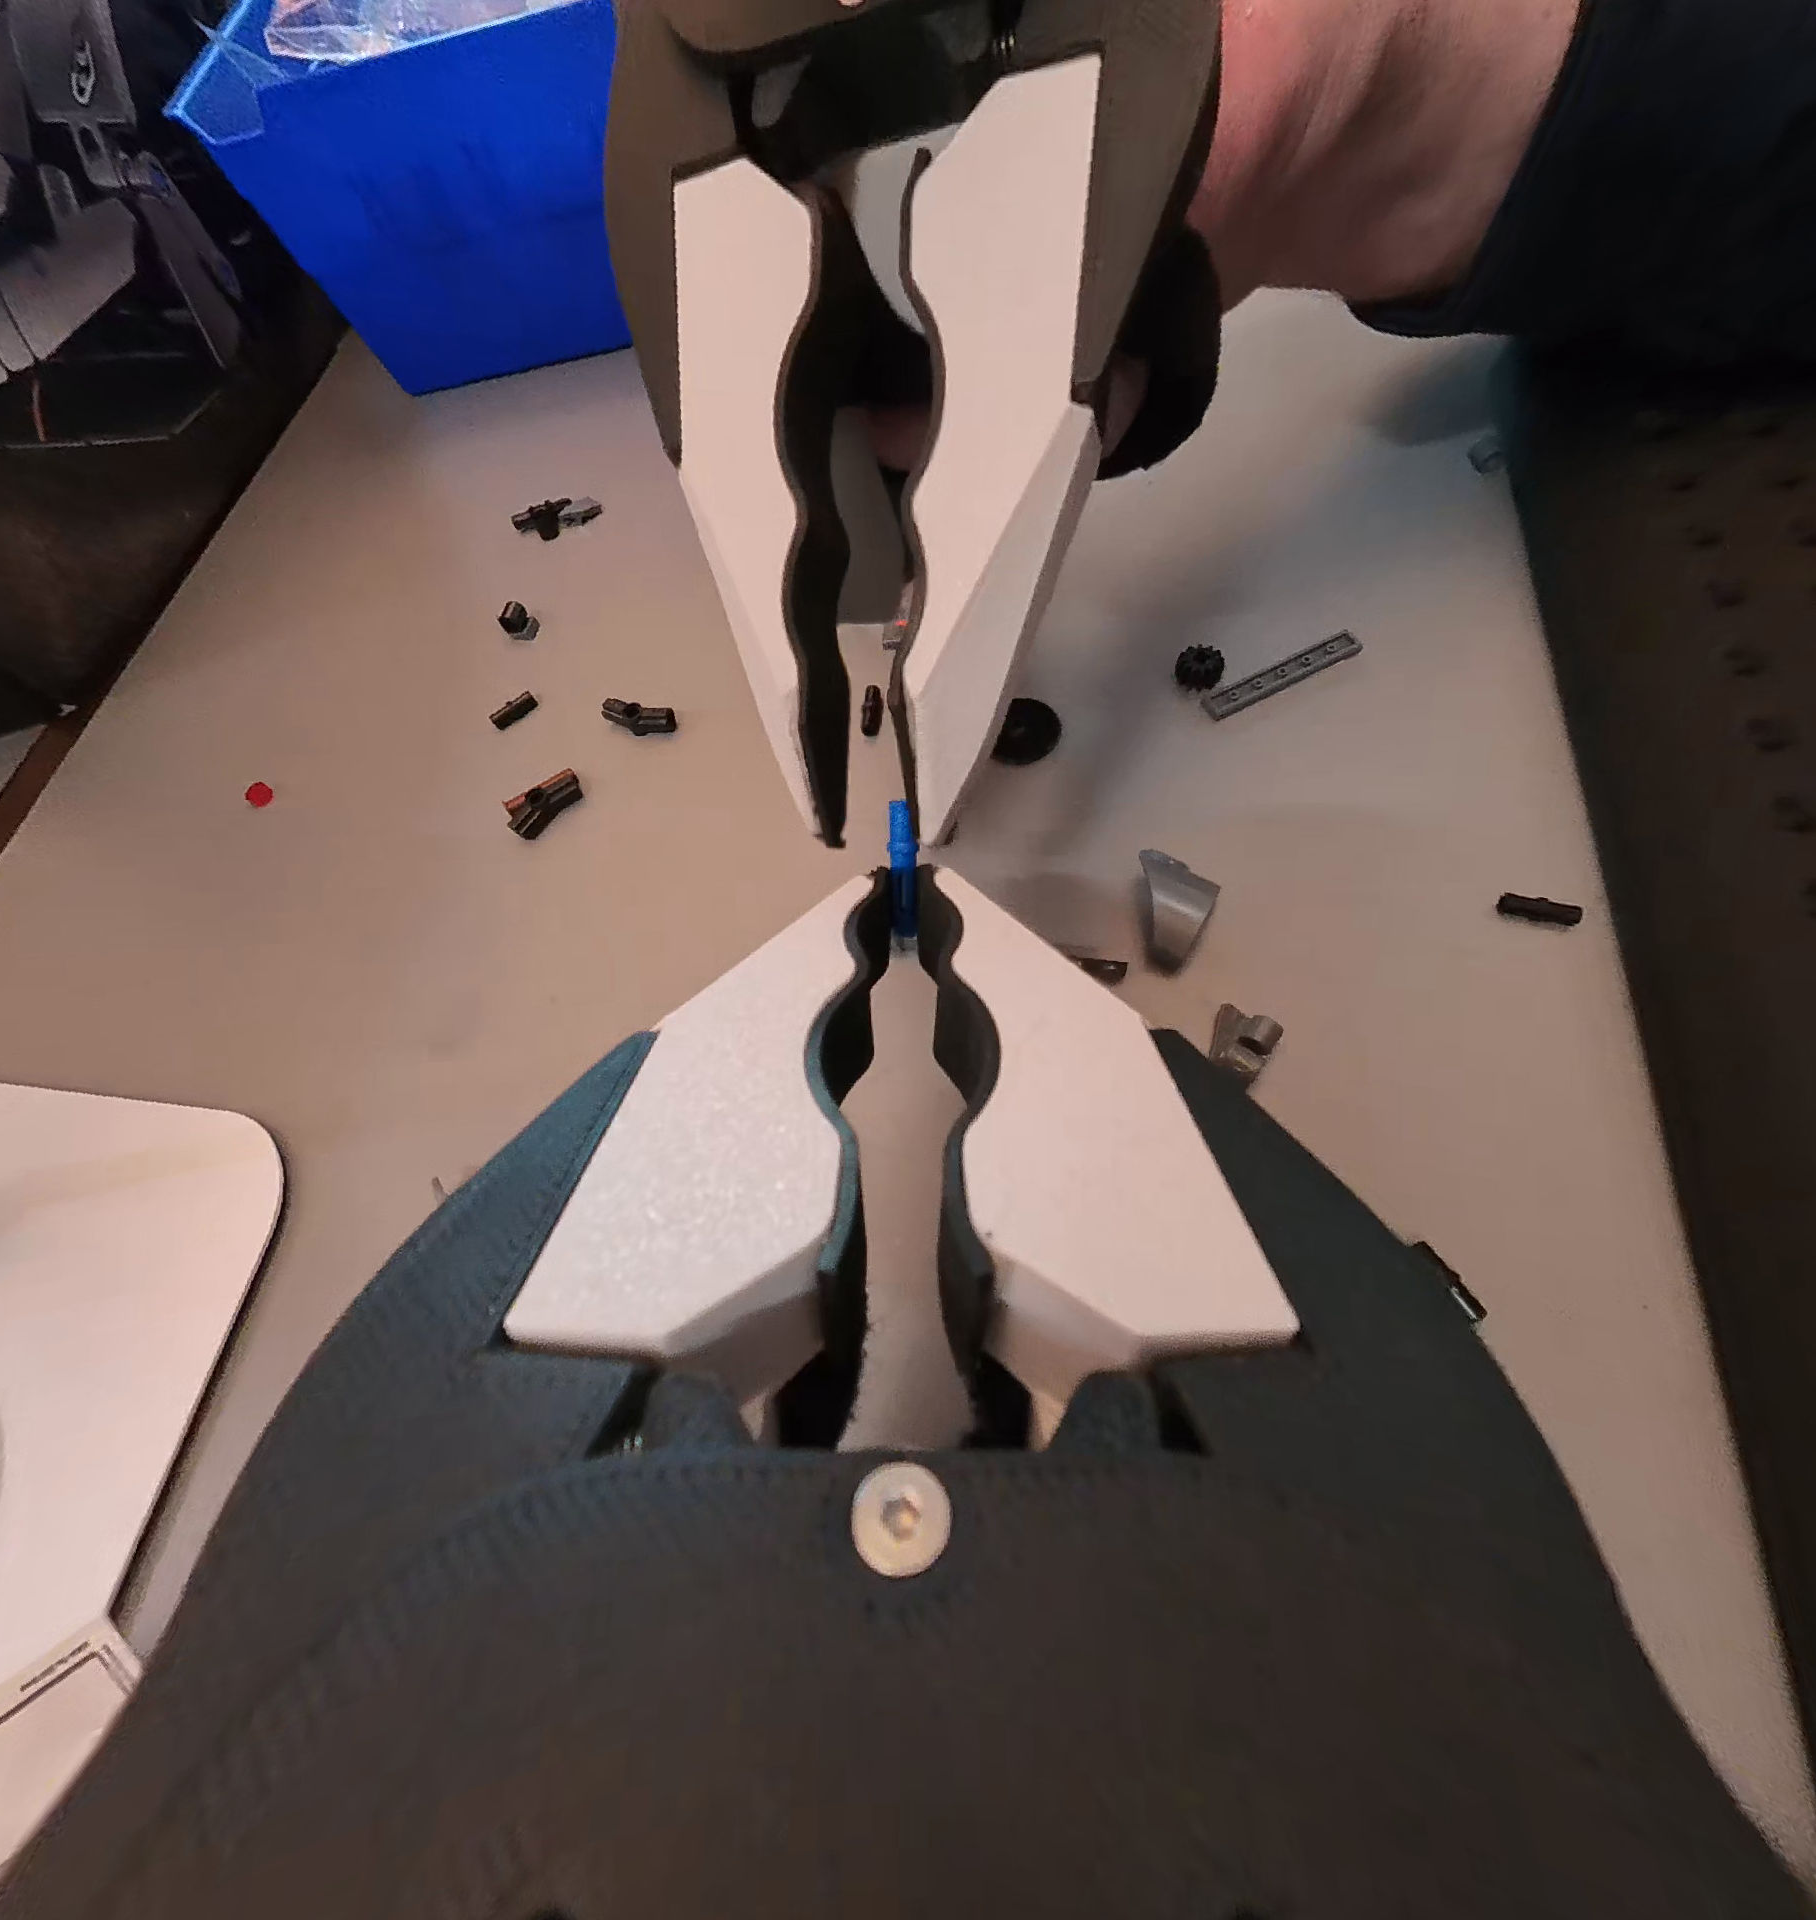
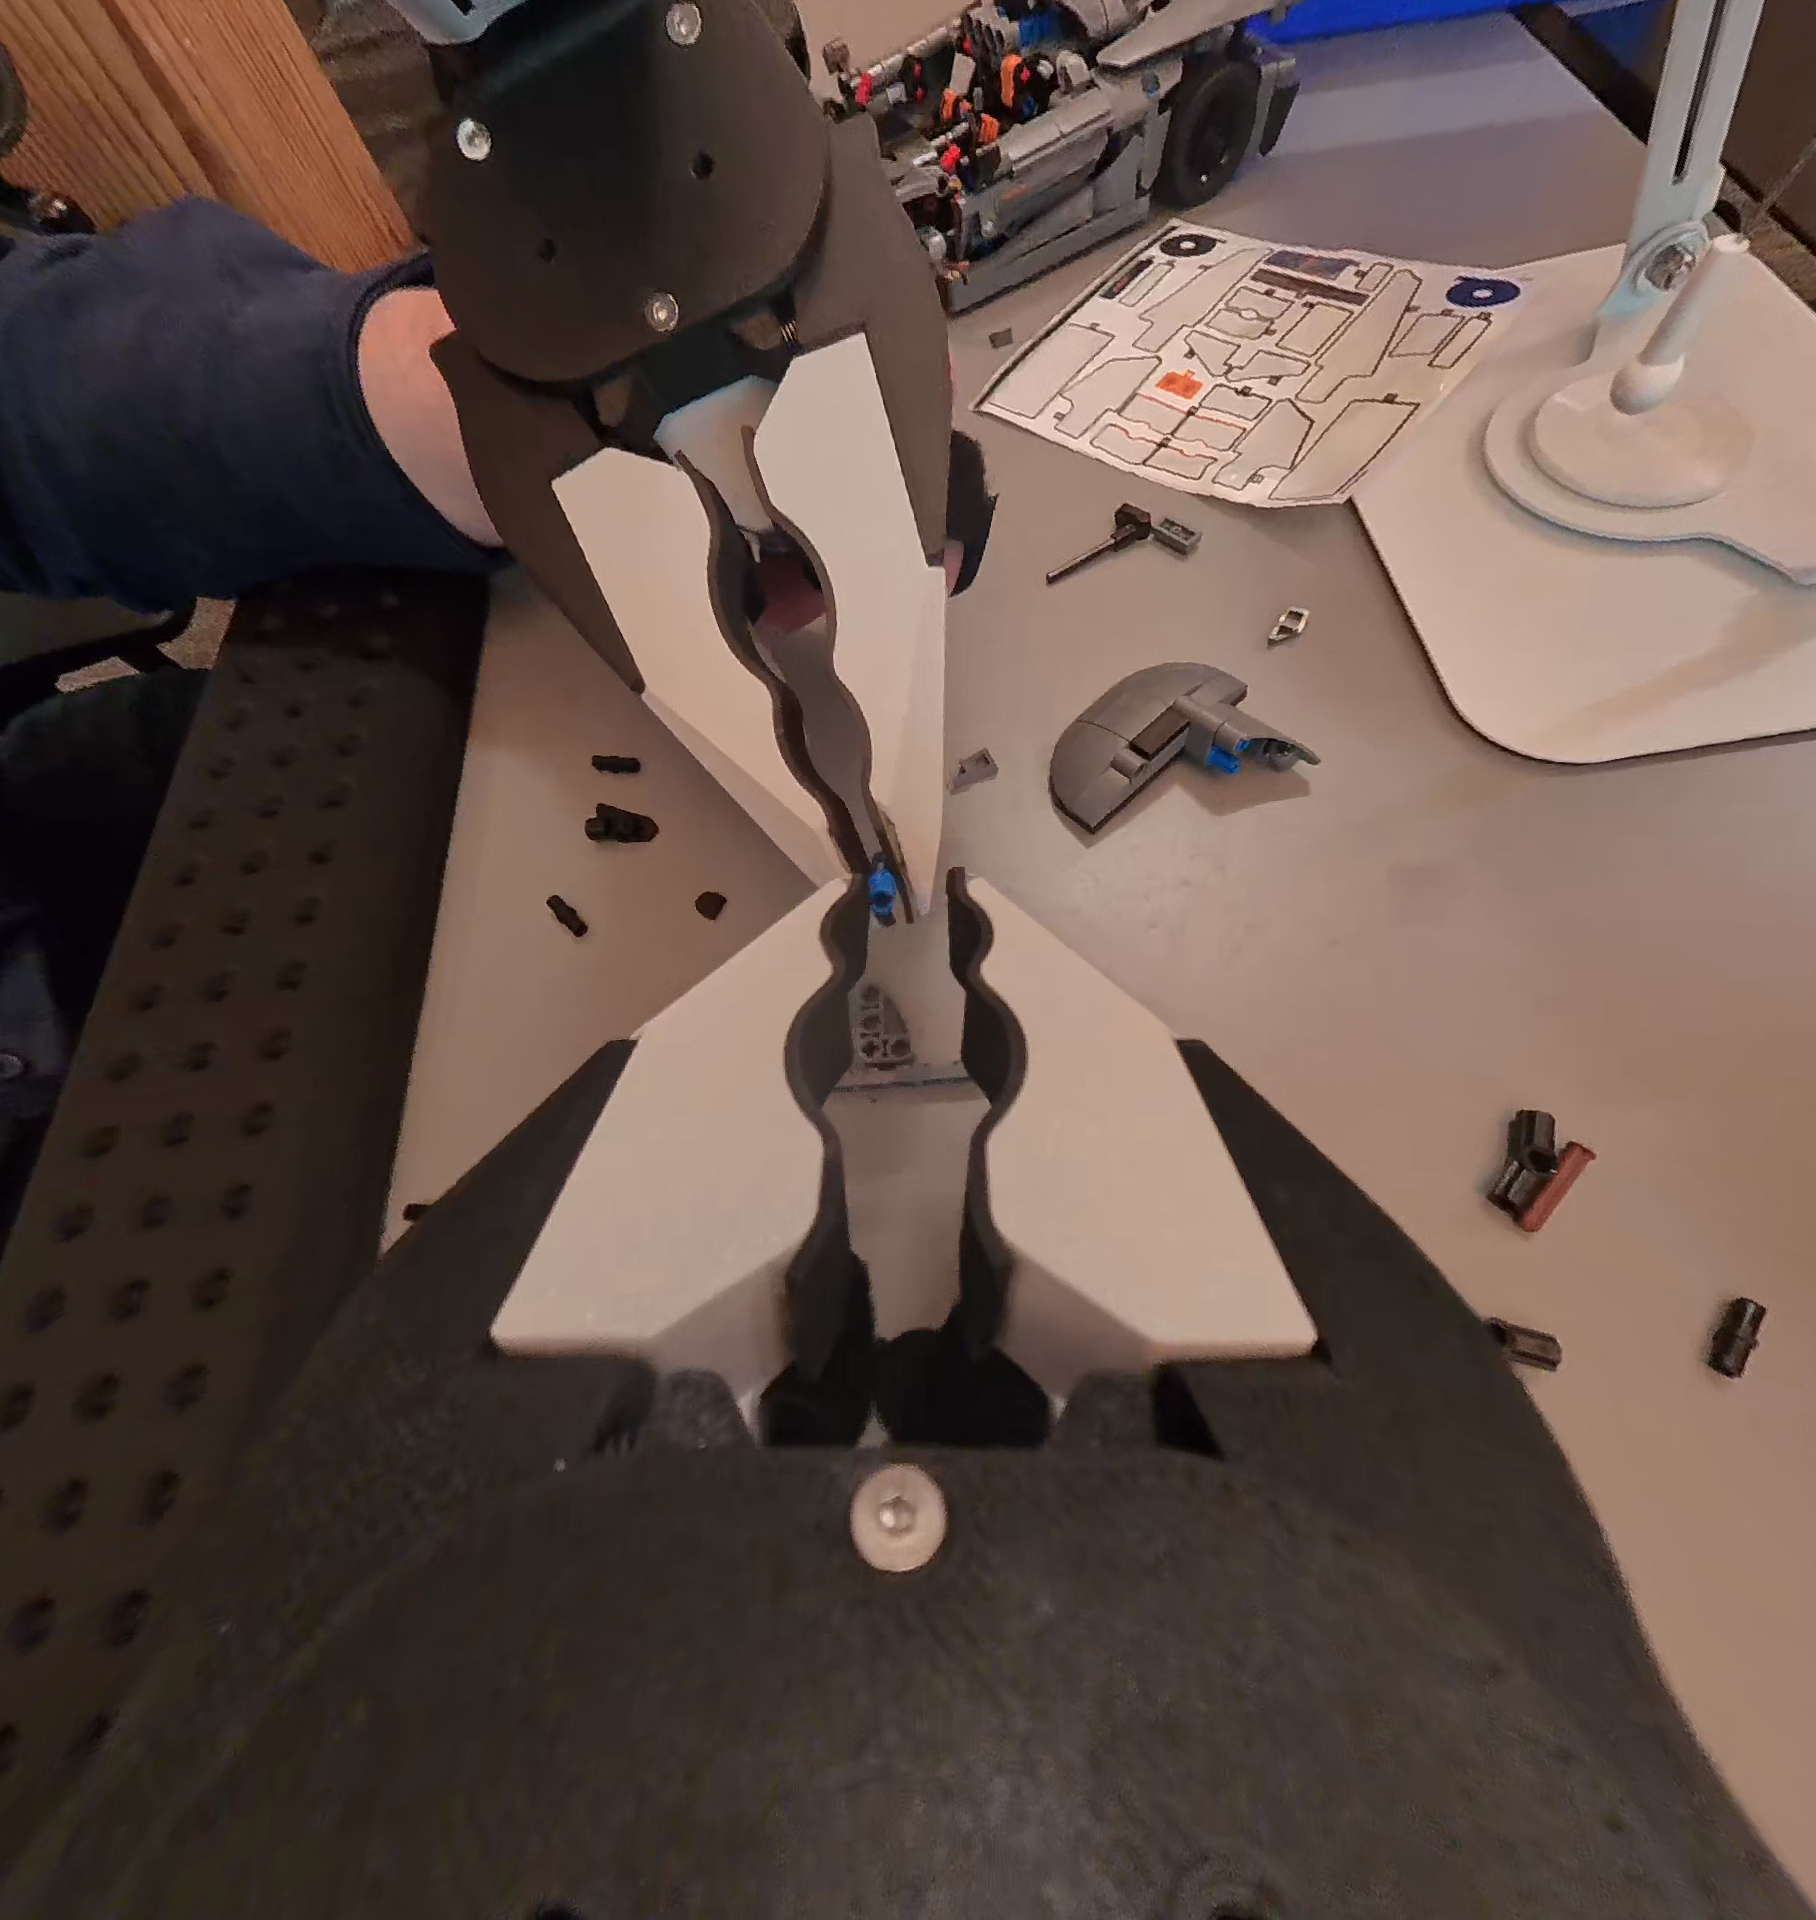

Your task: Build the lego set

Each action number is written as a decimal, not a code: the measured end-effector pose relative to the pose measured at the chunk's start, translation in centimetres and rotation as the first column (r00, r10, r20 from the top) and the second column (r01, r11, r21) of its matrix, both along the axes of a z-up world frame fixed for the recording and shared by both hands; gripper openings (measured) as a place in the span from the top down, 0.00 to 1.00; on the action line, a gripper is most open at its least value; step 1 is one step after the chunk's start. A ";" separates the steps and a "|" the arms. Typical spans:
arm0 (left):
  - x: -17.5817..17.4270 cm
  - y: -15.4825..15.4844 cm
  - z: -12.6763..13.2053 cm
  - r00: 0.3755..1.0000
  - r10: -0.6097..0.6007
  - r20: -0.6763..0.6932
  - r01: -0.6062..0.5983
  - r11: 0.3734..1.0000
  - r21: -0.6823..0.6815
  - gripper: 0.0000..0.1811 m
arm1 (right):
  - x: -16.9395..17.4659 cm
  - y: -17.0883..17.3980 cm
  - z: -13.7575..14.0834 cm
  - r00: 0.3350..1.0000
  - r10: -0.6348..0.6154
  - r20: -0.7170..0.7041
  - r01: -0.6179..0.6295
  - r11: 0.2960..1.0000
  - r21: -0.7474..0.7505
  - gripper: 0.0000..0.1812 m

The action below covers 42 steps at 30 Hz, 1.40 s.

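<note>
Here the left gripper [image 1: 902, 878] clamps a blue pin [image 1: 901, 847]; the right gripper [image 2: 902, 883], jaws slightly apart, meets that pin tip-to-tip.

1. The sticker sheet [image 2: 1259, 364] on the table bears outlined shapes with small print, too small to read.
2. The dark box [image 1: 62, 208] beside the blue bin [image 1: 436, 197] shows artwork only; no legible writing.
</note>
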<state>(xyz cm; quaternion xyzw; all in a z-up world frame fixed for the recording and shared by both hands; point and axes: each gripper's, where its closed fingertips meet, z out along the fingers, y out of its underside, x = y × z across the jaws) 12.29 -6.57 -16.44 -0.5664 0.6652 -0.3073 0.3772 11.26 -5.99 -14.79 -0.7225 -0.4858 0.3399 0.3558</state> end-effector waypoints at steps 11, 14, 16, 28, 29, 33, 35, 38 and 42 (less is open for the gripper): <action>-0.2 -0.6 -1.7 0.997 -0.027 -0.078 0.022 0.998 -0.066 0.93 | 0.1 -0.7 -1.4 0.993 0.038 0.115 -0.040 0.999 0.013 0.99; -1.1 -0.9 -3.8 0.981 -0.050 -0.187 0.033 0.995 -0.095 0.86 | 0.5 -1.3 -3.5 0.958 0.065 0.281 -0.082 0.995 0.049 0.99; -1.1 -1.0 -4.7 0.973 -0.053 -0.223 0.029 0.994 -0.107 0.83 | 0.7 -1.4 -4.5 0.926 0.066 0.372 -0.100 0.992 0.074 0.99; -0.5 -1.6 -6.2 0.958 -0.082 -0.274 0.064 0.995 -0.075 0.94 | 0.6 -2.1 -5.8 0.808 0.084 0.583 -0.186 0.976 0.117 0.99; -0.5 -1.6 -6.2 0.959 -0.083 -0.272 0.065 0.995 -0.076 0.94 | 0.7 -2.1 -5.8 0.796 0.083 0.600 -0.193 0.974 0.122 0.99; -0.5 -1.5 -6.2 0.959 -0.088 -0.271 0.071 0.995 -0.074 0.94 | 0.7 -2.1 -5.8 0.743 0.078 0.664 -0.225 0.964 0.139 0.99; -0.5 -1.5 -6.2 0.959 -0.090 -0.270 0.073 0.995 -0.074 0.94 | 0.7 -2.1 -5.9 0.726 0.076 0.683 -0.236 0.961 0.144 0.99; -0.5 -1.5 -6.2 0.959 -0.093 -0.267 0.075 0.994 -0.078 0.94 | 0.8 -2.1 -5.9 0.712 0.077 0.697 -0.245 0.959 0.145 0.99; -0.4 -1.5 -6.2 0.960 -0.094 -0.265 0.075 0.994 -0.080 0.94 | 0.8 -2.0 -5.9 0.698 0.076 0.713 -0.256 0.955 0.149 0.99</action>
